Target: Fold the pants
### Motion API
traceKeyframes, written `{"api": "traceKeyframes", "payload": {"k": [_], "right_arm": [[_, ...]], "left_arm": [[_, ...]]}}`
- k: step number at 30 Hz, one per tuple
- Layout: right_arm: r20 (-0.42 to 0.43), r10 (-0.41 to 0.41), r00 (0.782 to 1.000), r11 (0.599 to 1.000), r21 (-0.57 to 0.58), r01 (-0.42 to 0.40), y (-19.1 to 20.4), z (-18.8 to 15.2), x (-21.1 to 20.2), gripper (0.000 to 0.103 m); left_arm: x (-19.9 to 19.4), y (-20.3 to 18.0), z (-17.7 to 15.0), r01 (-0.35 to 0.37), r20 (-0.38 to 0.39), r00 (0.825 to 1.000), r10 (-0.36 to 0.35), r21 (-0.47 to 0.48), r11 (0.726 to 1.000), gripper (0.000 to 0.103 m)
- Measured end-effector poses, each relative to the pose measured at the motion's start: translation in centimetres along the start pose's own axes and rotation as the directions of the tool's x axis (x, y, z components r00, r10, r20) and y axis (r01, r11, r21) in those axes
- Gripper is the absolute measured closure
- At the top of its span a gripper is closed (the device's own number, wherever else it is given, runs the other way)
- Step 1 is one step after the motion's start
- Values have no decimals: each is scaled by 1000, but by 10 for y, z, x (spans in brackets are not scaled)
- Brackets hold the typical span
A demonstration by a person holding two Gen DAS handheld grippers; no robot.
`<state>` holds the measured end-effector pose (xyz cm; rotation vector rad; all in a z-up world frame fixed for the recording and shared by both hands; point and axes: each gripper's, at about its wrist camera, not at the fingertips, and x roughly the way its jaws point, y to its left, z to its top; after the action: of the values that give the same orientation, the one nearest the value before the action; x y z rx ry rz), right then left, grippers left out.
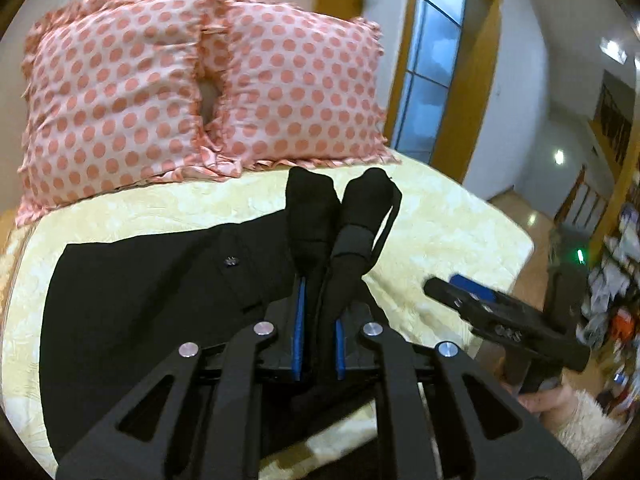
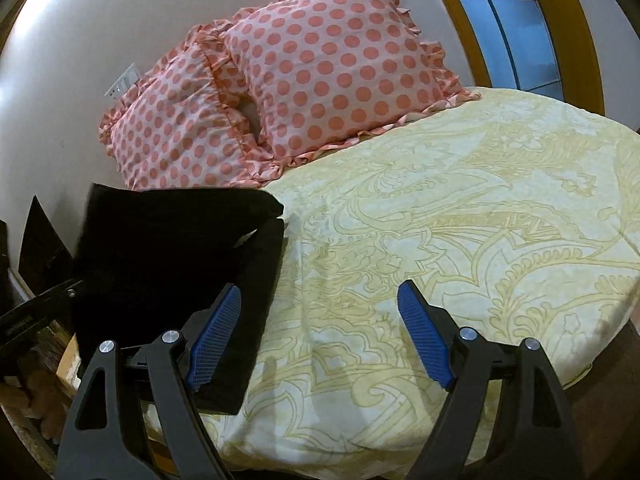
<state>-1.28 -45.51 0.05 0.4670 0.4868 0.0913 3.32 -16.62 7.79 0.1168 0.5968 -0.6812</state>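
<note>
Black pants (image 1: pixel 152 300) lie on the yellow patterned bed (image 1: pixel 440 232), partly folded, with a button showing. My left gripper (image 1: pixel 320 304) is shut on a bunch of the black pants fabric, which sticks up past the fingertips. My right gripper (image 2: pixel 320 304) is open and empty above the bed, its left finger (image 2: pixel 216 340) over the edge of the pants (image 2: pixel 168 264). The right gripper also shows in the left wrist view (image 1: pixel 500 320), to the right of the pants.
Two pink polka-dot pillows (image 1: pixel 200 88) lean against the wall at the head of the bed, also in the right wrist view (image 2: pixel 300 80). A window (image 2: pixel 508 20) with a wooden frame is behind. The bed edge (image 2: pixel 592 360) drops off at right.
</note>
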Motion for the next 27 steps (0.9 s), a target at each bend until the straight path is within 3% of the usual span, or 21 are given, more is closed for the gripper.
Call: {"api": "traceKeyframes", "payload": {"k": [5, 9, 12, 14, 16, 18, 19, 21, 24, 27], "right_arm": [[4, -9, 1000, 1000, 6, 9, 1, -1, 0, 21], [38, -38, 999, 999, -15, 39, 3, 6, -9, 21], [74, -36, 997, 999, -22, 37, 8, 15, -15, 21], [116, -13, 993, 998, -59, 20, 19, 22, -22, 21], [141, 31, 989, 993, -116, -15, 36, 27, -24, 21], [133, 98, 986, 981, -182, -73, 56, 28, -21, 21], [103, 144, 984, 965, -233, -117, 72, 26, -14, 21], [55, 187, 981, 946, -280, -164, 89, 21, -4, 21], [-25, 239, 971, 911, -340, -233, 115, 8, 12, 21], [-92, 213, 973, 891, -391, -232, 128, -5, 29, 21]], "left_arm": [[32, -11, -29, 21, -128, 992, -20, 3, 1000, 90], [27, -26, -38, -16, -88, 996, 25, 100, 995, 85], [6, -20, -38, 46, -54, 998, -41, 103, 994, 63], [-14, -10, -38, 97, -9, 995, -97, 74, 992, 29], [-38, 10, -36, 120, 67, 990, -121, 22, 993, 16], [-52, 33, -33, 48, 139, 989, -43, -34, 998, 7], [-55, 49, -32, -37, 164, 985, 48, -71, 997, 6], [-50, 72, -33, -185, 129, 971, 200, -121, 975, 6], [-41, 90, -40, -272, 79, 955, 285, -149, 951, 6], [-35, 98, -51, -317, 39, 945, 326, -144, 937, 6]]}}
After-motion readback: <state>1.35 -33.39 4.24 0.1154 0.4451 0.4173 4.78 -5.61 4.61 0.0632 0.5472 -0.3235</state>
